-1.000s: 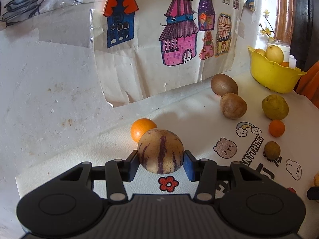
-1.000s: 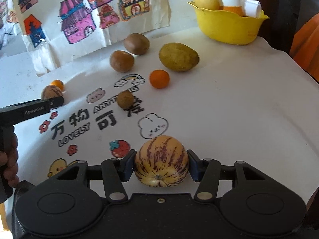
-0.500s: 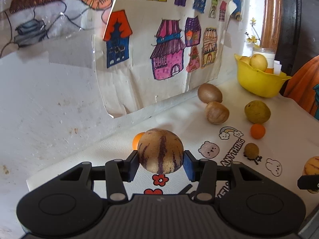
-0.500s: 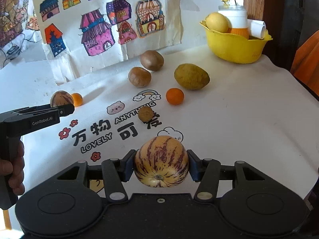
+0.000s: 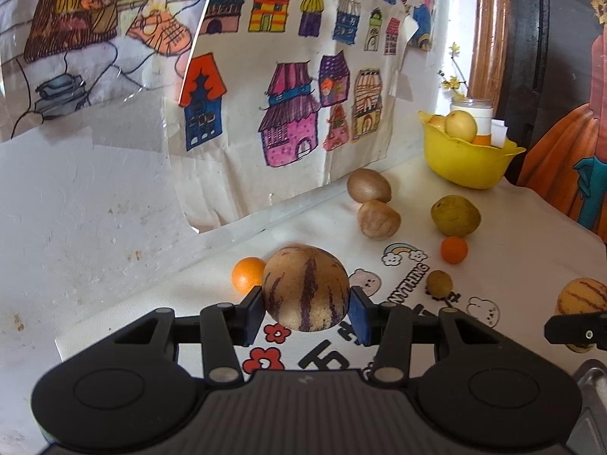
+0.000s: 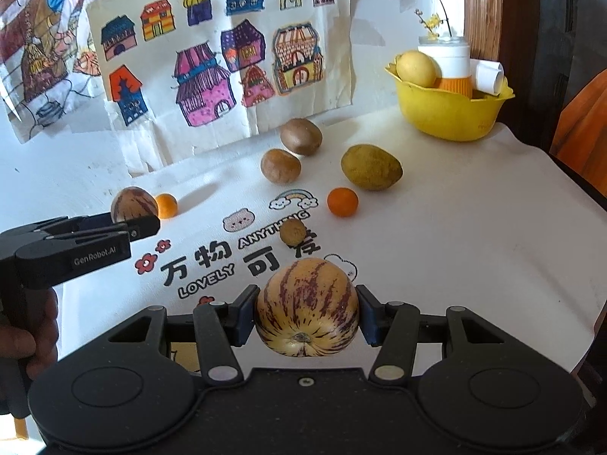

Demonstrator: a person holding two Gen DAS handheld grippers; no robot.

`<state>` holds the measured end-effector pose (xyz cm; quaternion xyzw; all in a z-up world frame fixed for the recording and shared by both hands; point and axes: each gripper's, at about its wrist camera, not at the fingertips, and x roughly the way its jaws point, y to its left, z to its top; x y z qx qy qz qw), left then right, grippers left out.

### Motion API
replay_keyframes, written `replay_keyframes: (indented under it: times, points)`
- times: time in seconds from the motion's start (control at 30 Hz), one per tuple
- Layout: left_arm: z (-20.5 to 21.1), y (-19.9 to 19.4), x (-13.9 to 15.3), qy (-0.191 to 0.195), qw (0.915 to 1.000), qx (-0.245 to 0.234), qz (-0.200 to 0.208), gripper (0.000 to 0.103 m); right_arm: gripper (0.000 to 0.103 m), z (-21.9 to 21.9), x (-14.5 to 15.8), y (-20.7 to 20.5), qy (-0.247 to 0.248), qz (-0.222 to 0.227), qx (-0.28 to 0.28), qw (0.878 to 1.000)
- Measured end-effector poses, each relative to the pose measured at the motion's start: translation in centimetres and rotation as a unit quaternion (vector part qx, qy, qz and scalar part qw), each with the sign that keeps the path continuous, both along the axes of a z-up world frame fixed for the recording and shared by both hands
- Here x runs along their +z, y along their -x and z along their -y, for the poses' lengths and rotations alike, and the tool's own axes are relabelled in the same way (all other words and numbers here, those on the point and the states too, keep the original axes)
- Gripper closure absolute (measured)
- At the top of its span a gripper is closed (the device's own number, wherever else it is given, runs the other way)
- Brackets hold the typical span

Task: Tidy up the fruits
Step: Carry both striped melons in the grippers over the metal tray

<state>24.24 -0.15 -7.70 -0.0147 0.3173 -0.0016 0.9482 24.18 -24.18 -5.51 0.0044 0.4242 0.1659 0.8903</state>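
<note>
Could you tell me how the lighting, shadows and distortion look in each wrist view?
Left wrist: daylight from the right, fisheye curves the wooden frame, dark corners. Right wrist: bright glare whitens the tablecloth, the small orange throws a soft shadow rightward.

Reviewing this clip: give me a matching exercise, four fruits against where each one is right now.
Things:
1. tan striped melon
2. yellow striped melon
3. pale yellow fruit
4. olive-green fruit

Places:
A. in the yellow bowl
B. between the left tongs
C. loose on the white cloth
D. between the right tongs

Pairs: 1-B, 2-D, 3-A, 4-C
</note>
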Motion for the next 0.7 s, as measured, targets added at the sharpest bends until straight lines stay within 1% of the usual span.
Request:
replay_keyframes:
  times: [0.33, 0.7]
  points:
    - [1.1, 1.7, 2.1, 0.003, 0.9997, -0.013, 0.021, 0.052, 0.048, 0.3, 2.4, 1.5, -0.010, 0.024, -0.002, 1.000]
    - [1.8, 5.2, 5.3, 0.009, 0.9982, -0.027, 0.053, 0.052, 0.048, -0.2, 5.7, 4.1, -0.014, 0.054, 0.000, 0.998]
